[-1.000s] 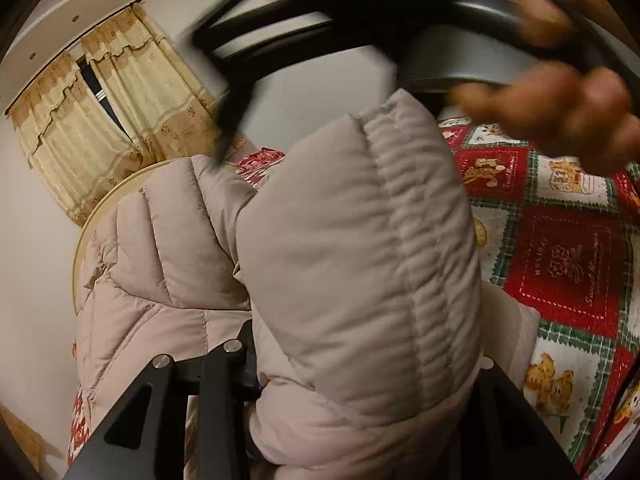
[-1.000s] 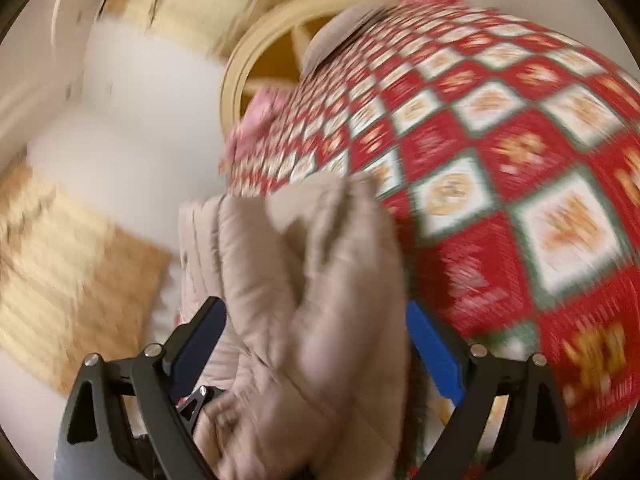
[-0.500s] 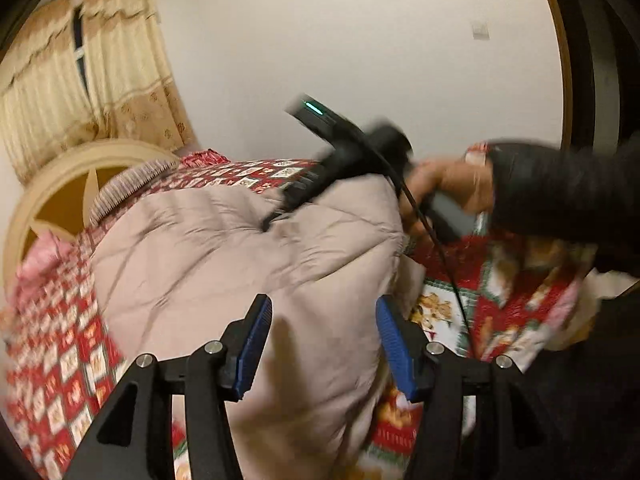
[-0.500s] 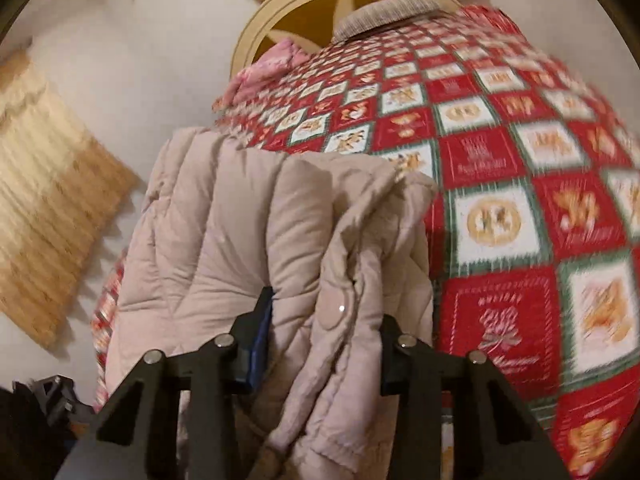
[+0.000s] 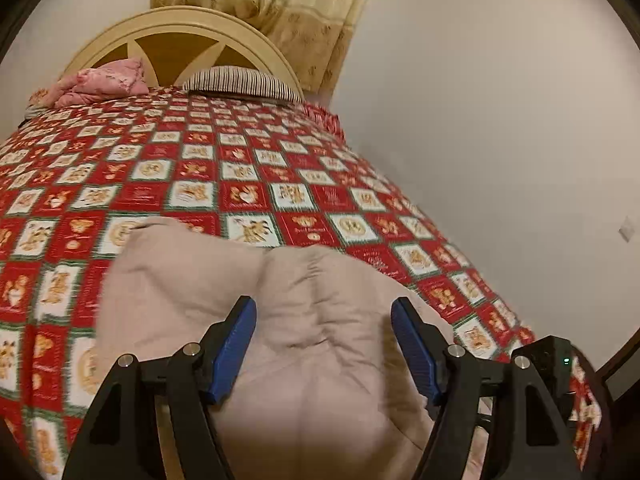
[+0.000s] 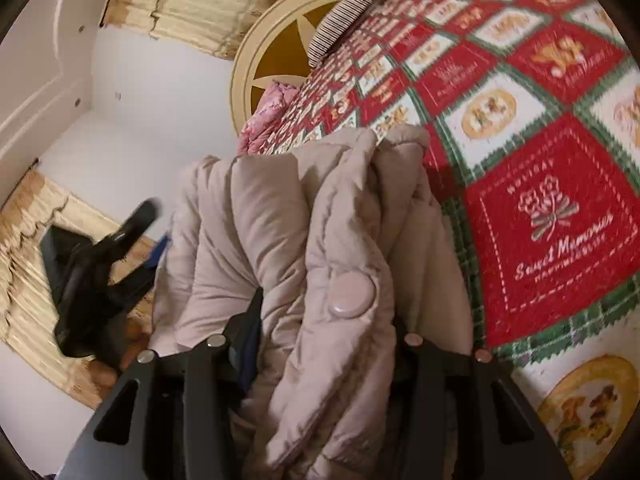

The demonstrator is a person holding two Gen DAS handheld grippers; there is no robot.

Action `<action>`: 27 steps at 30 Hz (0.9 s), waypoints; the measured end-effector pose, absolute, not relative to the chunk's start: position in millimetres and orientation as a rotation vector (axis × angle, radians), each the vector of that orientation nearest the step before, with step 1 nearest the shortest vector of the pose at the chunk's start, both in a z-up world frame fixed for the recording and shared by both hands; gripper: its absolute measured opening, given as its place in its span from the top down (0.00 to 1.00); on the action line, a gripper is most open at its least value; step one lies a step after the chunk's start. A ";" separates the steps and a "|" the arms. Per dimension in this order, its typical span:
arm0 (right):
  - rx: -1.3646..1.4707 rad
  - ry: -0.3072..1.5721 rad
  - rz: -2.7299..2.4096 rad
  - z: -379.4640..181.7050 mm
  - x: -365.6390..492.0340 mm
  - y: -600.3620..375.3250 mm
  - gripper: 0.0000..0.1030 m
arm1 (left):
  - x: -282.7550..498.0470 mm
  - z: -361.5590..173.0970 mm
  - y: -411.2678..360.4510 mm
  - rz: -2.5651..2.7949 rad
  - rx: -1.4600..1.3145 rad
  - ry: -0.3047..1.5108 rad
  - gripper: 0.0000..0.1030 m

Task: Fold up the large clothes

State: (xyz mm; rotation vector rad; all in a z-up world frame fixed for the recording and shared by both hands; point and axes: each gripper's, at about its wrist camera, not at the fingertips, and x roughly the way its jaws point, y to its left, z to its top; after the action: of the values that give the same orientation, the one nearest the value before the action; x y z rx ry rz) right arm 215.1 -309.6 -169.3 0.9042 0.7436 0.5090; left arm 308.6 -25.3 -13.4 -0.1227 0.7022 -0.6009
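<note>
The jacket (image 5: 304, 344) is lying on the quilt (image 5: 200, 184) at the bed's near edge. A striped pillow (image 5: 244, 82) and a bundled cloth (image 5: 100, 86) to its left are resting against the headboard (image 5: 176, 36), with curtains (image 5: 288, 12) hanging behind.

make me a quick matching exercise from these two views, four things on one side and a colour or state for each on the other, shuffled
Things:
1. left gripper
2. right gripper
3. pillow
4. blanket

Colour or state:
A. pink, crumpled by the headboard
B. open, above the puffer coat
C. striped, at the head of the bed
D. shut on the puffer coat

Pairs: 1-B, 2-D, 3-C, 4-A
</note>
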 end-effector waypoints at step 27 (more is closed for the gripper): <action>0.402 0.703 0.389 -89.1 91.0 -292.0 0.69 | 277.6 -91.5 -106.2 -0.391 0.366 0.708 0.22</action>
State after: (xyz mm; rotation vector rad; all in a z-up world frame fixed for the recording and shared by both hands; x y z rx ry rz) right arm 91.0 -292.0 -89.1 0.4018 0.7031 0.3891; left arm 277.6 -106.2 -91.5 0.3664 0.7084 -0.3907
